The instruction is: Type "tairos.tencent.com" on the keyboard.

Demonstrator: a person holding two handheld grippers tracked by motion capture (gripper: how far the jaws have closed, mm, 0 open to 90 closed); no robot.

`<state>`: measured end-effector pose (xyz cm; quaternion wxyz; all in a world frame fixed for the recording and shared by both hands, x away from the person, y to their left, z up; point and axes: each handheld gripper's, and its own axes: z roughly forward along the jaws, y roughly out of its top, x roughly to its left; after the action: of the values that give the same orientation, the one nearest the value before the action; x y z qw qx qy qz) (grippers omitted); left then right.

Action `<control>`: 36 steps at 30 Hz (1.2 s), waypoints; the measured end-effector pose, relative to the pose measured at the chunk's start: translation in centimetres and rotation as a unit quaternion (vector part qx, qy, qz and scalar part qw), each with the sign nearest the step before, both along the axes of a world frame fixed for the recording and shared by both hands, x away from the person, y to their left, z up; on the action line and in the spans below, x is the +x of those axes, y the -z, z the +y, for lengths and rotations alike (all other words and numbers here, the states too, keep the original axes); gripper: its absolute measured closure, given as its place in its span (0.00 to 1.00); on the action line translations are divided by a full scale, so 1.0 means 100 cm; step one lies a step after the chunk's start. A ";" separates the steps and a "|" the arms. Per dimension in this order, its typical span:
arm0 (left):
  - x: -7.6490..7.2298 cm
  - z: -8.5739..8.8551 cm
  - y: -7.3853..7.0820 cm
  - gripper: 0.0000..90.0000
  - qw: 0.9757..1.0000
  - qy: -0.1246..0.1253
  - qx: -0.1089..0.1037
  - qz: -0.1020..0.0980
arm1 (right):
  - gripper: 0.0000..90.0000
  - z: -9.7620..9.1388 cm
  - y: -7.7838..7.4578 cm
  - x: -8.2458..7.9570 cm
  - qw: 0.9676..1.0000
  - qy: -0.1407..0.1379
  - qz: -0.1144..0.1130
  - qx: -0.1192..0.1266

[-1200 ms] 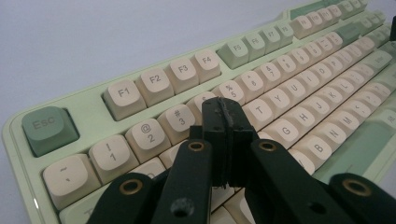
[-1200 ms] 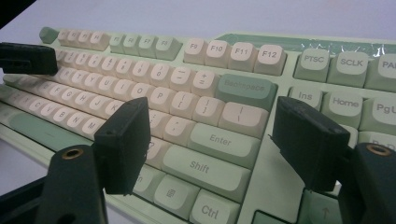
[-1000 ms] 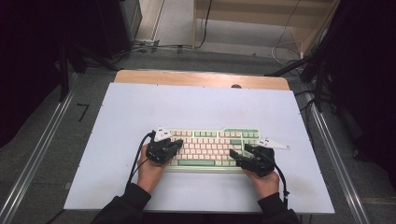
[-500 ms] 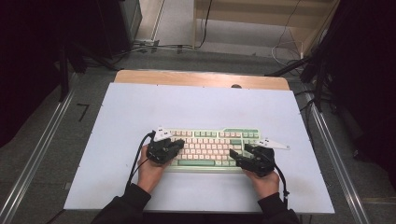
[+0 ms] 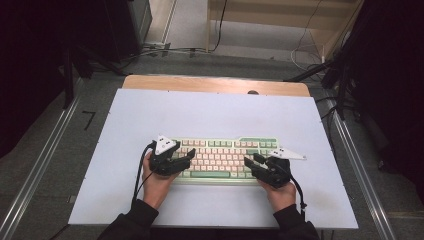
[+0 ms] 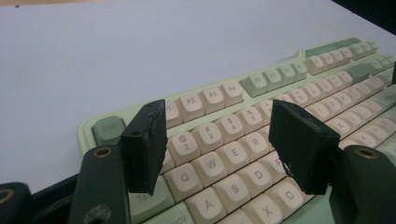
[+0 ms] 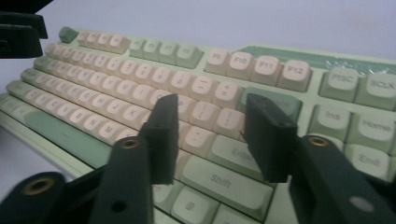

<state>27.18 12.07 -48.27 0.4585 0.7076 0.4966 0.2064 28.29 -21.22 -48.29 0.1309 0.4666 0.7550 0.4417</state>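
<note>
A pale green keyboard [image 5: 225,157] with cream keys lies on the white table near its front edge. My left gripper [image 5: 189,155] hovers over the keyboard's left end. In the left gripper view its jaws [image 6: 222,140] stand apart above the number and letter rows, having just been opening, with nothing between them. My right gripper [image 5: 250,162] hangs over the right part of the keyboard. Its jaws [image 7: 215,135] have just been closing and still stand apart above the Enter and Shift keys [image 7: 224,179], gripping nothing.
The white table top [image 5: 215,115] stretches far beyond the keyboard, with a wooden strip [image 5: 215,84] along its far edge. Metal rails [image 5: 355,165] run along both sides. Cables [image 5: 175,50] and dark equipment stand on the floor behind.
The left gripper's jaws have spread apart and the right gripper's jaws have drawn closer together. Both hands have kept their places at the keyboard.
</note>
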 end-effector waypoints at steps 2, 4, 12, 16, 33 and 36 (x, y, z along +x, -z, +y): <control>-0.003 0.004 0.000 0.42 1.000 -0.006 0.001 0.002 | 0.73 0.005 0.000 0.001 1.000 -0.011 -0.001 0.000; -0.005 0.008 0.001 0.42 1.000 -0.015 0.001 0.002 | 0.85 0.010 0.000 0.002 1.000 -0.020 -0.001 -0.004; -0.016 0.025 0.003 0.42 0.999 -0.044 -0.007 0.007 | 0.97 0.034 0.000 0.005 0.998 -0.066 -0.003 -0.014; -0.020 0.031 0.004 0.42 0.998 -0.054 -0.008 0.008 | 0.97 0.045 0.001 0.006 0.996 -0.087 -0.006 -0.022; -0.034 0.045 0.005 0.44 0.997 -0.073 -0.008 0.012 | 0.97 0.072 0.004 0.008 0.991 -0.131 -0.004 -0.032; -0.035 0.046 0.005 0.44 0.997 -0.075 -0.008 0.012 | 0.97 0.074 0.004 0.008 0.990 -0.136 -0.003 -0.033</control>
<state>23.63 16.65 -48.76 0.4413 0.6669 0.5557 0.2275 29.08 -13.78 -48.71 0.0876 0.3536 0.8253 0.4316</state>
